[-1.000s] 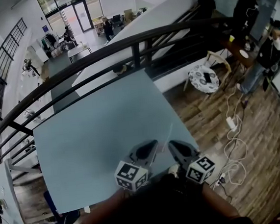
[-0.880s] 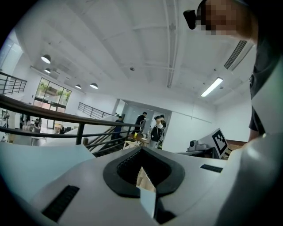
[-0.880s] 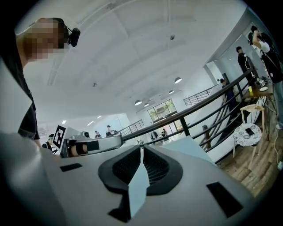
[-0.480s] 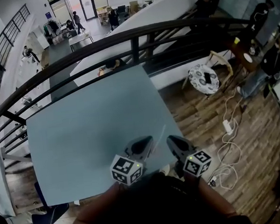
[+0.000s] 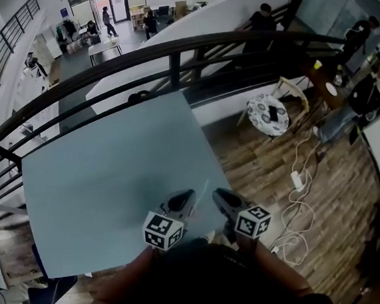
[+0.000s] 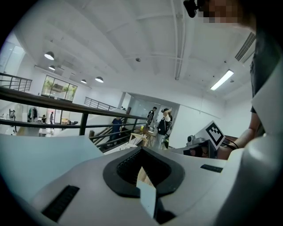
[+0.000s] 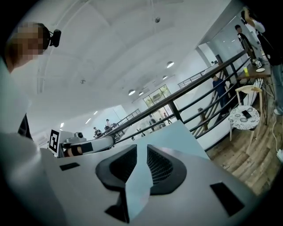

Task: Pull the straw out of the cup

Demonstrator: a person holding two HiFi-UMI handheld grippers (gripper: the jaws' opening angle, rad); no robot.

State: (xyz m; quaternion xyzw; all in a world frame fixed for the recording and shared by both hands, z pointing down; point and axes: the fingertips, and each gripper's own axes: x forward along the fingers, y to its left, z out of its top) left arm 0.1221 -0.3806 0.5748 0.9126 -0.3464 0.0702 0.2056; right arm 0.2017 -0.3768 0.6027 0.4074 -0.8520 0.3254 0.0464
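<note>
Two claws over the tabletop: left claw pressed together, right claw just spreading, empty. The faint straw seems to lie between them; back off without brushing it.

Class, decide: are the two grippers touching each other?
Apart. Head view shows bare blue table between the left gripper and the right gripper.
</note>
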